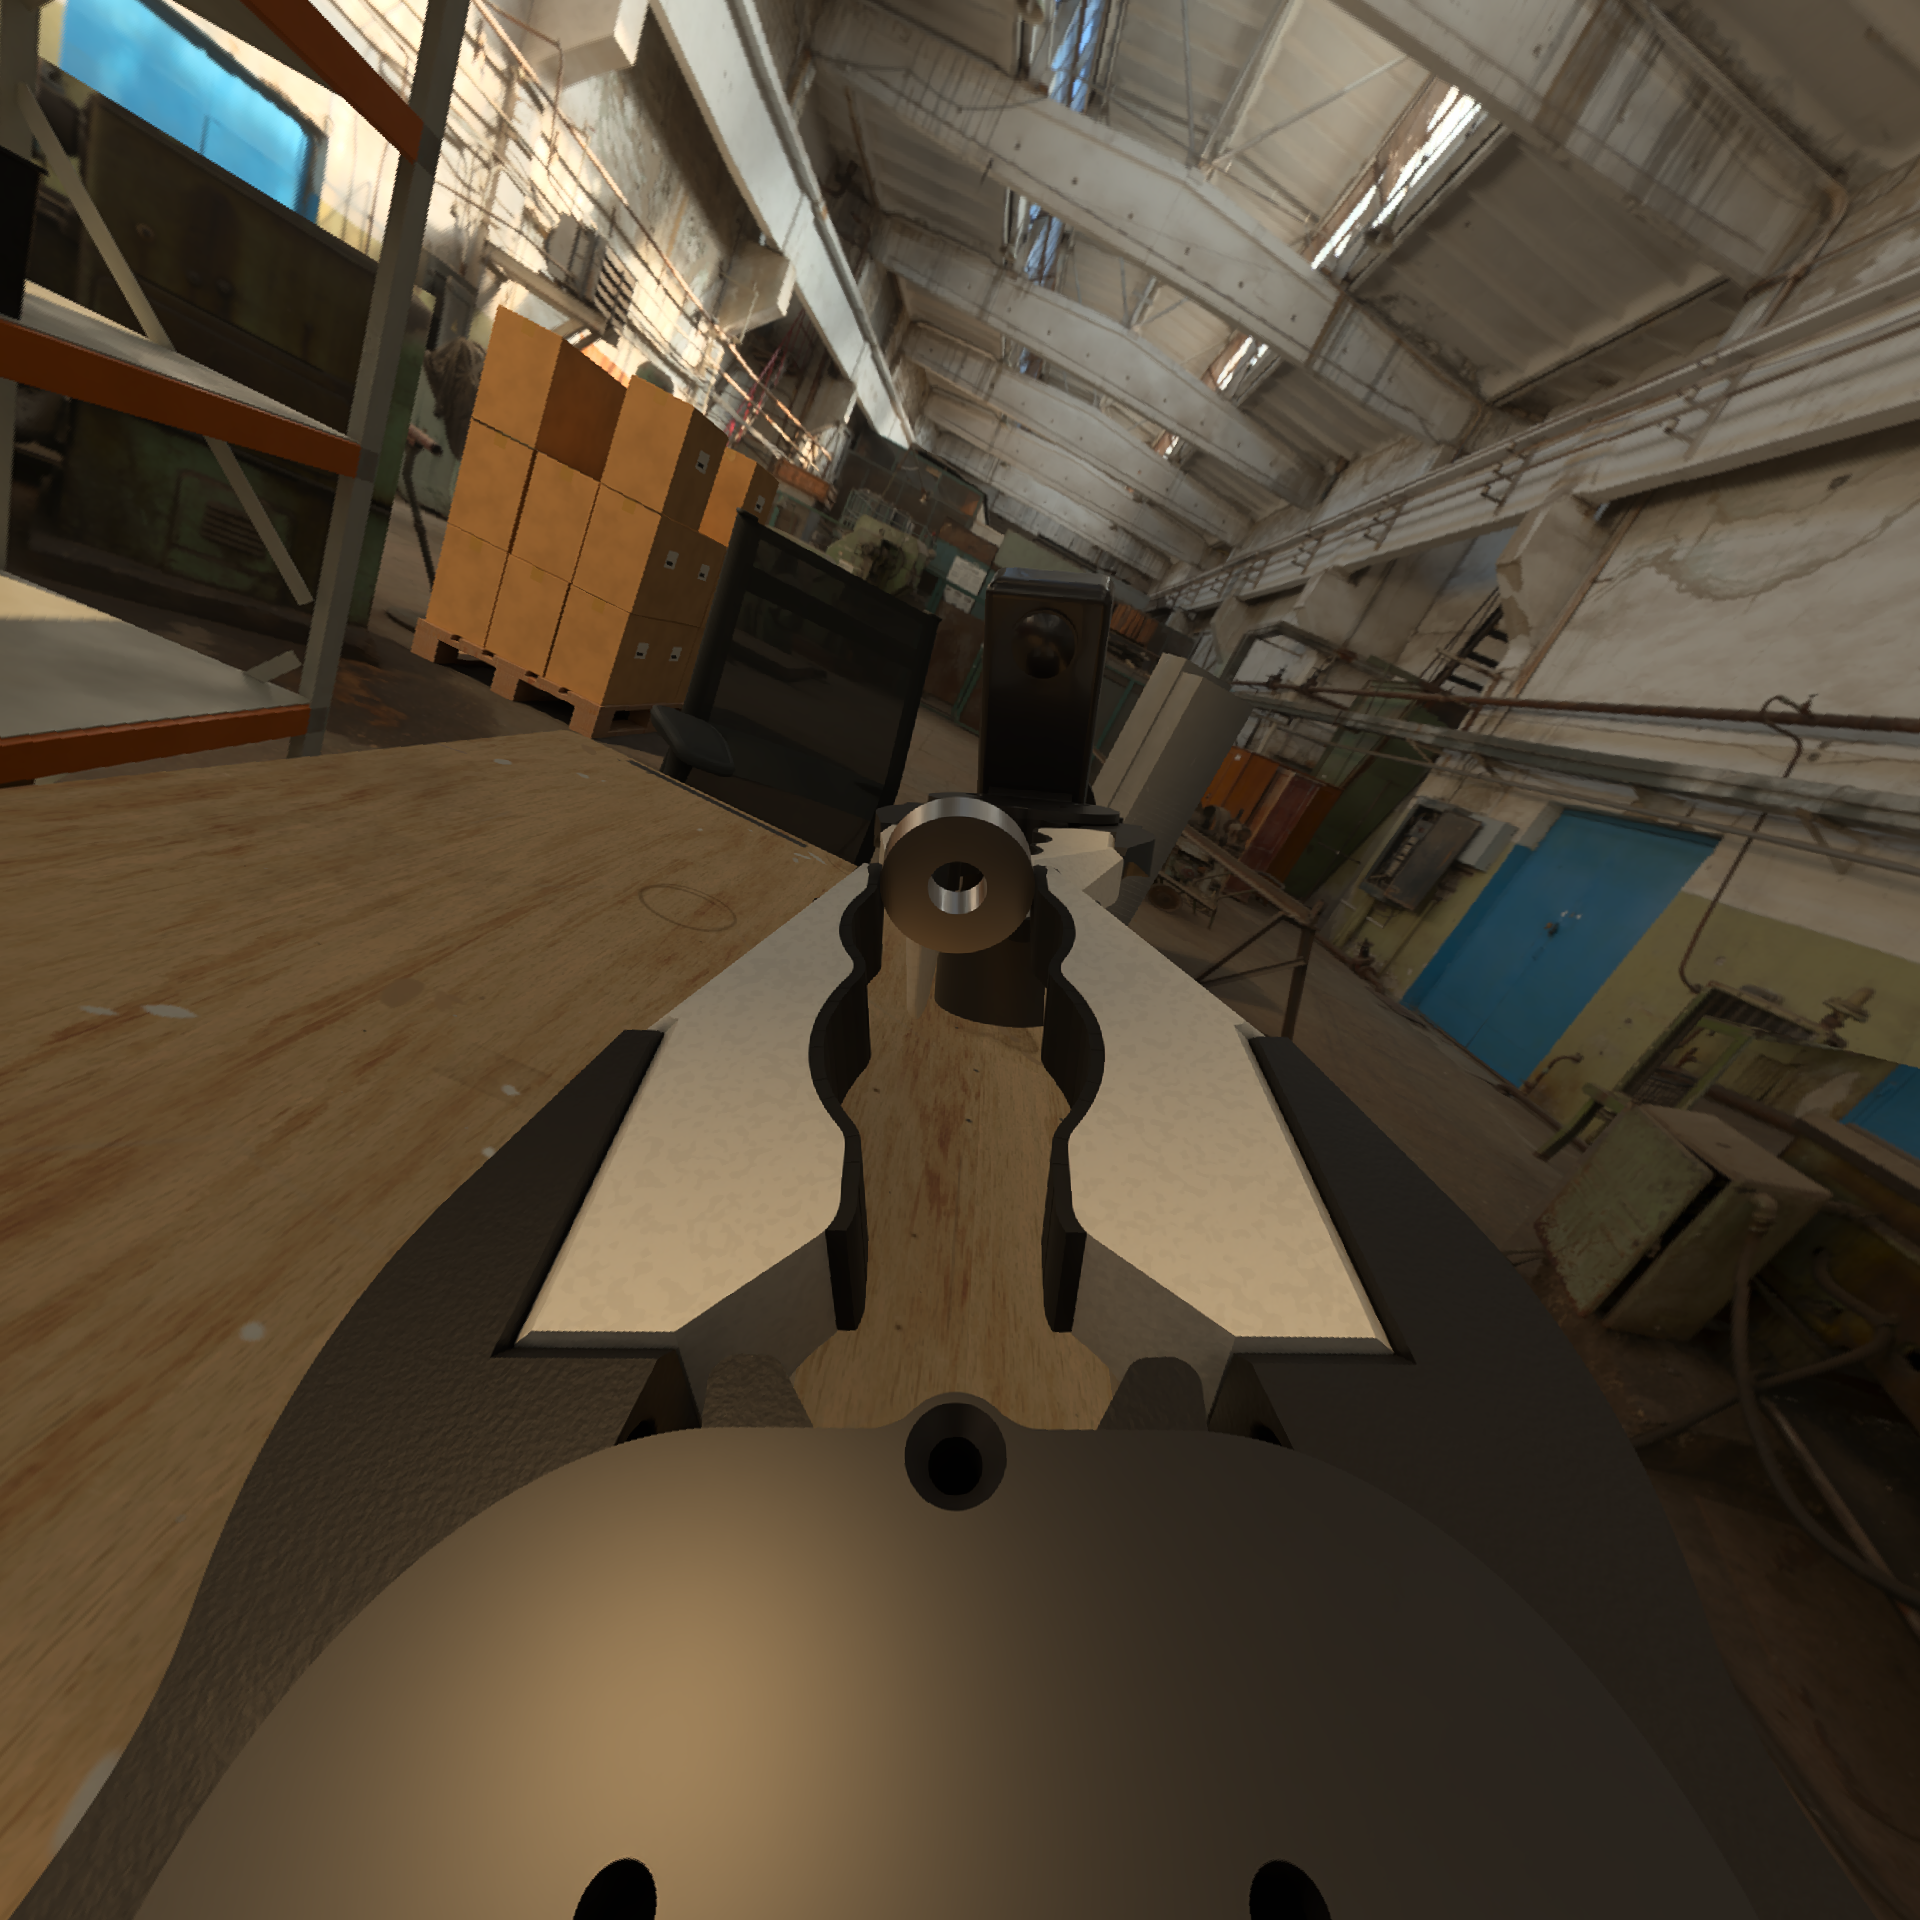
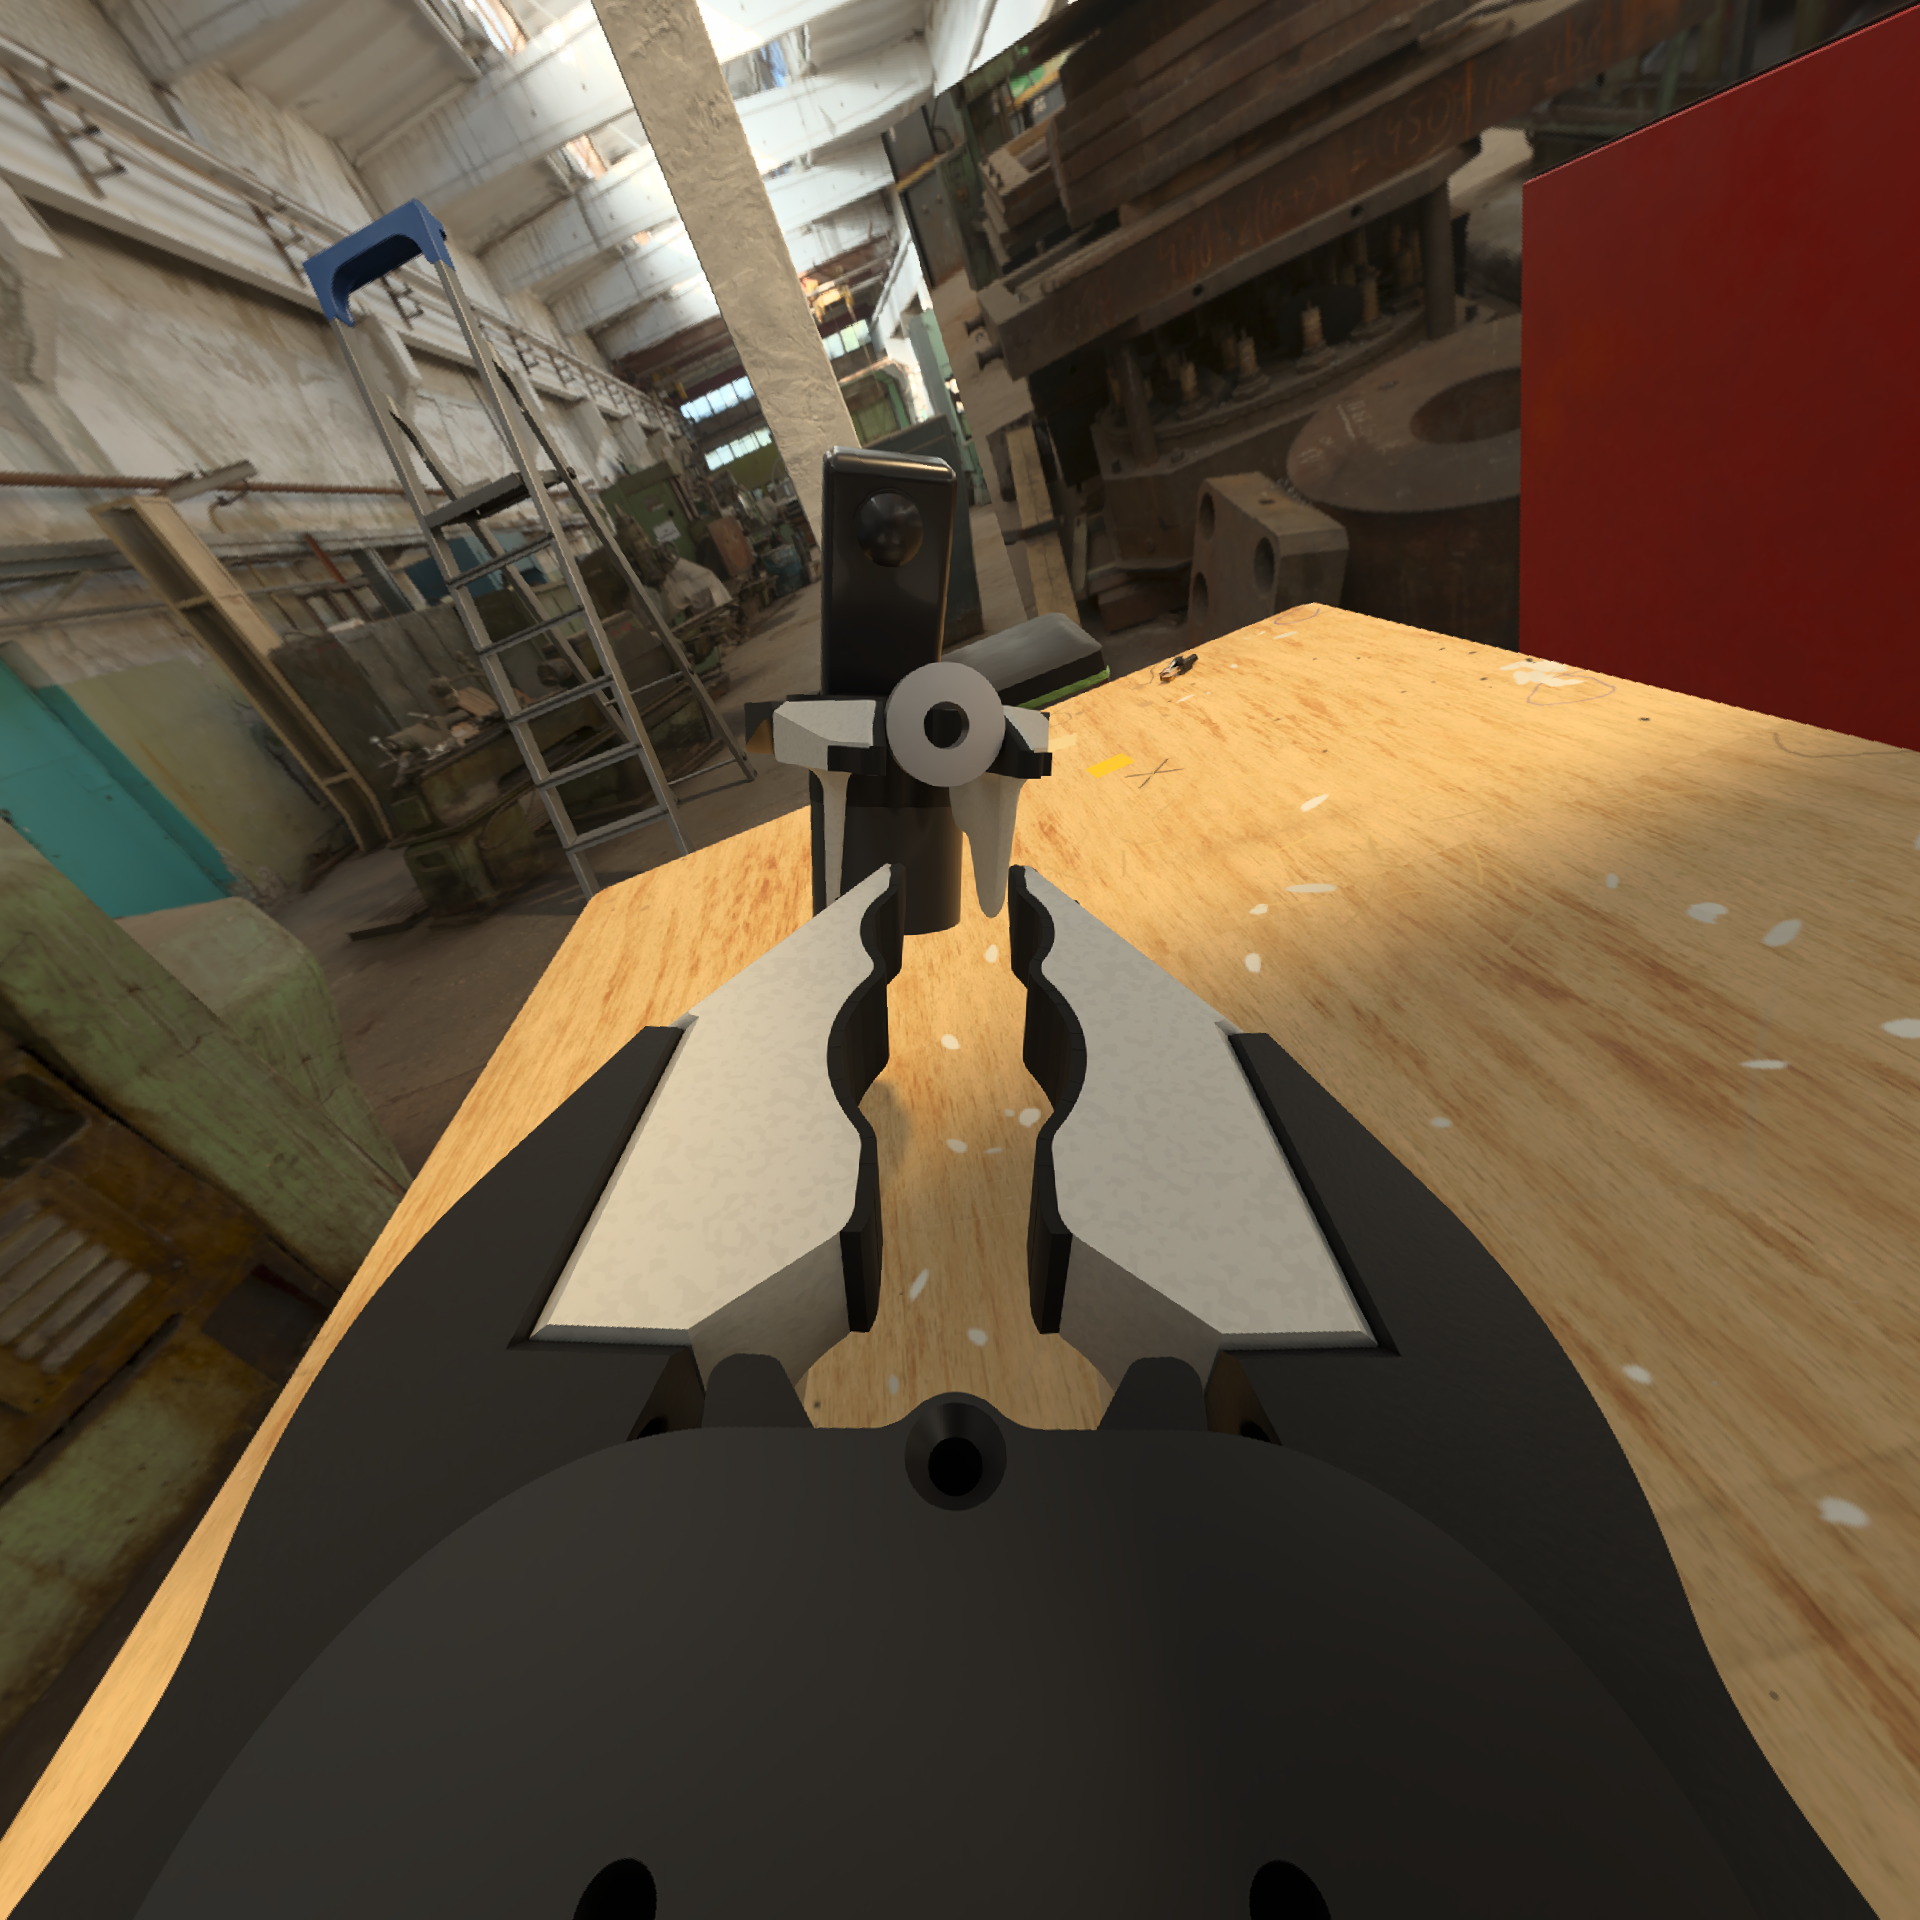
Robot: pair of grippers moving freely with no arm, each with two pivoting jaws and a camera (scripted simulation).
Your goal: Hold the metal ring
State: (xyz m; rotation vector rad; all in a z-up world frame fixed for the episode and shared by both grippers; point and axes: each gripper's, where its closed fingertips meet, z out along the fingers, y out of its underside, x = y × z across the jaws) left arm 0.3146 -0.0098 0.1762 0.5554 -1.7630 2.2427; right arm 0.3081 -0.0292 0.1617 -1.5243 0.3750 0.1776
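The metal ring (image 1: 956,888) is a short steel cylinder with a centre hole, its flat face turned to the camera. My left gripper (image 1: 956,902) is shut on it at the fingertips, above the wooden table (image 1: 312,987). A dark cylinder (image 1: 987,992) stands on the table just under the ring. In the right wrist view the ring (image 2: 945,724) sits between the left gripper's white fingers (image 2: 821,727). My right gripper (image 2: 954,883) is open and empty, its tips just short of the ring and the dark cylinder (image 2: 925,873). Its dark body (image 1: 1039,675) faces me behind the ring.
Past the table's far edge are a black chair (image 1: 810,665), stacked cardboard boxes (image 1: 592,540) on a pallet and an orange shelving rack (image 1: 208,416). A red panel (image 2: 1714,416) stands at the table's far right. A stepladder (image 2: 499,540) stands off the table's left side.
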